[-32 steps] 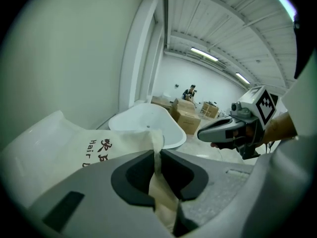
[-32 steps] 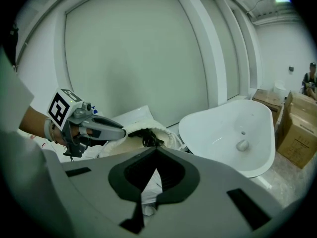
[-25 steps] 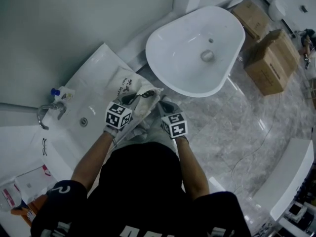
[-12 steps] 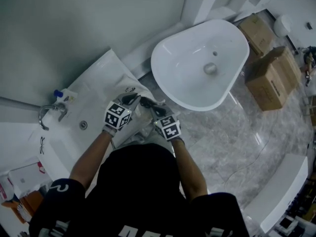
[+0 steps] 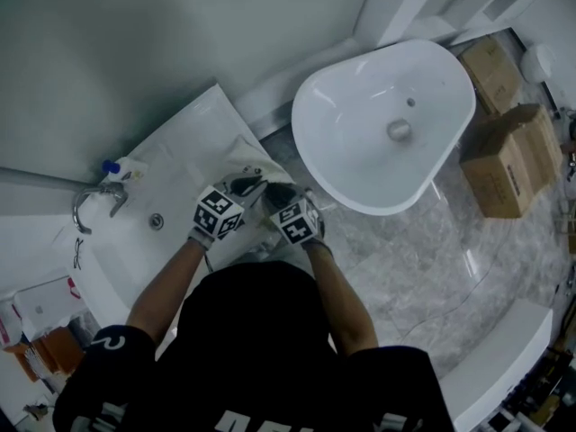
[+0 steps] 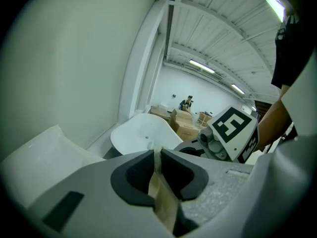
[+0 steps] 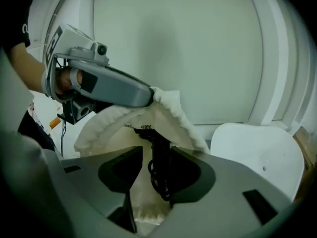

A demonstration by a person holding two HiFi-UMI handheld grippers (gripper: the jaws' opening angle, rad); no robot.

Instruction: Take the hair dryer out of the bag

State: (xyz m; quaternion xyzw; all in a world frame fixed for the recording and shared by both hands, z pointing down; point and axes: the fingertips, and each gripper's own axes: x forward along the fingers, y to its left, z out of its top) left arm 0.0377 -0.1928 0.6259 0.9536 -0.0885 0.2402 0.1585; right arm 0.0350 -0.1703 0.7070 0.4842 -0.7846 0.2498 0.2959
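Observation:
A cream cloth bag (image 5: 245,154) lies on the white counter (image 5: 180,142) in the head view. My left gripper (image 5: 250,185) is shut on the bag's rim, and a strip of the fabric (image 6: 161,197) shows pinched between its jaws. That grip lifts the bag's (image 7: 171,114) mouth open. My right gripper (image 5: 281,196) points into the mouth and its jaws are opening. The black hair dryer (image 7: 159,175), with its coiled cord, hangs between those jaws, and there is a gap on its left side.
A sunken washbasin with a chrome tap (image 5: 94,201) and a blue-capped bottle (image 5: 112,167) lies left of the bag. A large white oval tub (image 5: 382,124) stands to the right on the marble floor. Cardboard boxes (image 5: 508,160) stand beyond it.
My right gripper has moved left and down to the bag's mouth, rolled, and gone from shut to open. The left gripper keeps its hold on the rim.

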